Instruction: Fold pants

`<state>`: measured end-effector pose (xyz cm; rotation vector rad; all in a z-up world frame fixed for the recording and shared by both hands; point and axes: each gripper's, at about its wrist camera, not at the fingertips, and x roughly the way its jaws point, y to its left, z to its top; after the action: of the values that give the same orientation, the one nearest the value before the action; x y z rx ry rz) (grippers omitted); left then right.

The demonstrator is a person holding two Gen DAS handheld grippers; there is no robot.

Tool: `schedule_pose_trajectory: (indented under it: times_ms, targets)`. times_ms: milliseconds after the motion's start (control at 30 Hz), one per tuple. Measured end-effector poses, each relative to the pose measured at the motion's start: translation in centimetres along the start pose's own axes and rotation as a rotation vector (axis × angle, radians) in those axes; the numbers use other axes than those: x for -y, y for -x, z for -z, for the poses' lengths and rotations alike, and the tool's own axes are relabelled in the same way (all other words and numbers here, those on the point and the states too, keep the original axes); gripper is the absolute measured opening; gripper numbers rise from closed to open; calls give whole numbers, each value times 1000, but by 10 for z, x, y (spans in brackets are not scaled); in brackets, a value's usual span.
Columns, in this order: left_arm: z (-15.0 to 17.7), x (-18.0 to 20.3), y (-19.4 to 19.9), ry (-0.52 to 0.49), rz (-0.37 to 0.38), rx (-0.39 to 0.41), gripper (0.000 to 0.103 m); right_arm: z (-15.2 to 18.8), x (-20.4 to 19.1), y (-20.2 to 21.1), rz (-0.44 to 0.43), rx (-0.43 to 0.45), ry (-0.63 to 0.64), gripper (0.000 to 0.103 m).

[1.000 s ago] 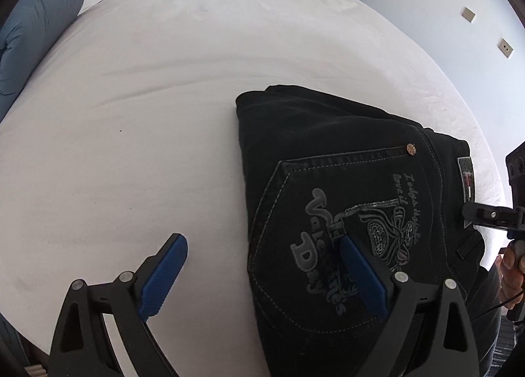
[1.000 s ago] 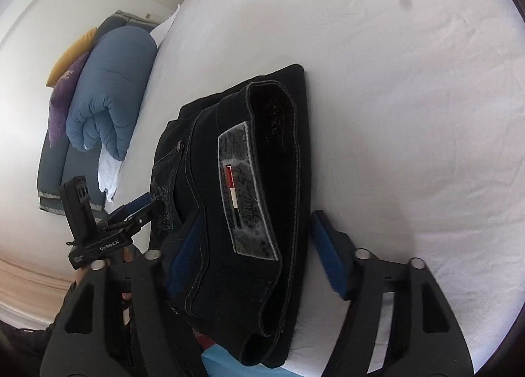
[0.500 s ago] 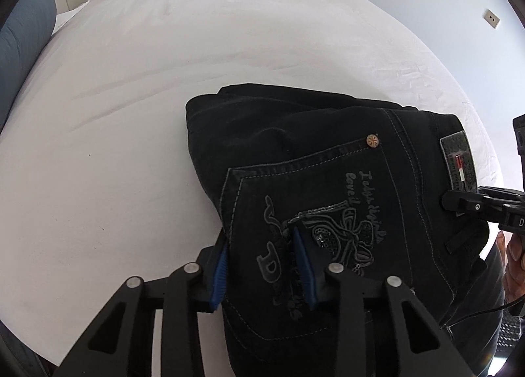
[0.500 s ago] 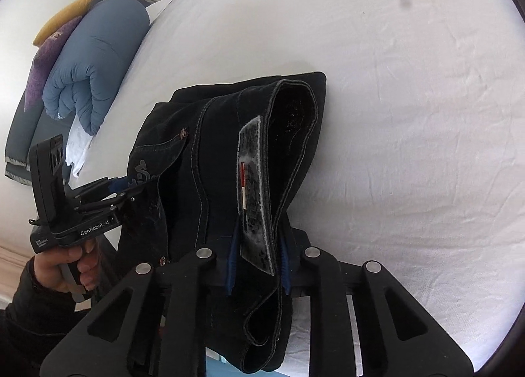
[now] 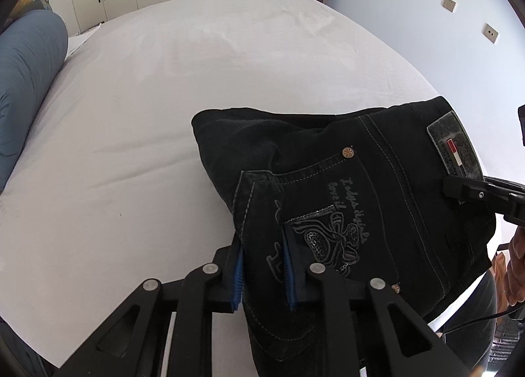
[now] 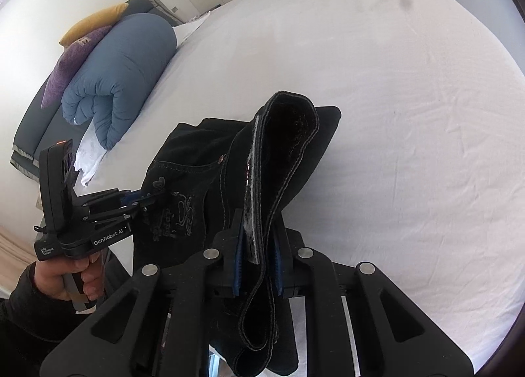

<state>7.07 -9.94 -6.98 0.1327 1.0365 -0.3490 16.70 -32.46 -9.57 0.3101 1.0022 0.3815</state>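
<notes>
Bright, even daylight, sharp focus, soft shadows, strong fisheye bending with dark vignetted corners.

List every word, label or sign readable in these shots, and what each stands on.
"GenRobot.AI": white print on the left gripper body.
"Data Acquisition System": small print on the gripper's base, barely legible.
Grey cursive embroidery on the pants pocket: decorative script, not reliably readable.
Waistband patch with a red and white flag: its lettering is too small to read.
Purple cushion: pale letters, too blurred to read.
</notes>
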Motion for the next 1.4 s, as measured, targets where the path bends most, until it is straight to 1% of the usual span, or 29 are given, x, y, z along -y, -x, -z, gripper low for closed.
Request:
schedule_pose_trajectory:
  times_ms: [133, 233, 300, 433, 500, 567, 600, 633, 667, 700, 767, 833, 900, 933, 967, 1000, 1067, 1133, 1233, 1267, 1333, 1400]
  targets:
    - [-27, -3, -11, -5, -14, 26, 21, -32, 8, -6, 3, 27, 1, 13]
    - [-45, -5, -31, -17, -19, 17, 21, -50, 23, -17, 1, 31, -33, 13]
    - [-51, -1, -46, -35, -25, 5, 21, -60, 37, -29, 2, 26, -62, 13]
    - [-51, 3, -74, -38, -34, -31, 22, -61, 69, -59, 19, -10, -133, 13]
    - [-41, 3, -79, -34, -30, -35, 26, -54, 87, -68, -1, -20, -190, 14]
    - [-38, 6, -87, -35, -31, -30, 33, -46, 103, -76, -29, -20, -233, 16]
    - [-36, 6, -89, -35, -32, -26, 35, -43, 108, -78, -38, -18, -243, 18]
    - [-33, 5, -91, -32, -33, -19, 40, -40, 114, -82, -50, -14, -253, 19]
    - [-39, -8, -97, -24, -33, -13, 47, -38, 117, -84, -64, -7, -266, 19]
    - [-37, -11, -99, -11, -27, -3, 49, -36, 122, -85, -83, 3, -282, 20]
    - [-35, -26, -100, 23, -16, 10, 63, -32, 127, -87, -109, 23, -290, 21]
    - [-33, -39, -103, 46, -17, 24, 71, -26, 131, -85, -134, 45, -295, 21]
    - [-28, -46, -96, 72, 8, 48, 71, -25, 132, -82, -144, 48, -308, 27]
    - [-27, -50, -94, 76, 6, 59, 71, -20, 133, -77, -136, 52, -316, 29]
    - [-24, -55, -88, 78, -8, 75, 74, -17, 131, -72, -117, 64, -322, 35]
    - [-19, -59, -80, 83, -16, 96, 77, -14, 130, -65, -95, 81, -327, 44]
    - [-8, -64, -64, 108, -15, 145, 93, -7, 125, -53, -53, 112, -339, 49]
    - [6, -66, -41, 132, -45, 214, 103, 5, 121, -36, -12, 134, -340, 49]
    - [32, -62, -8, 151, -87, 283, 103, 22, 102, -13, 75, 177, -314, 50]
    - [33, -52, -2, 152, -105, 300, 103, 28, 93, -5, 112, 195, -295, 50]
    - [50, -51, 19, 150, -152, 355, 103, 38, 75, 12, 195, 228, -252, 51]
    - [63, -40, 52, 135, -219, 462, 103, 45, 52, 30, 293, 277, -191, 51]
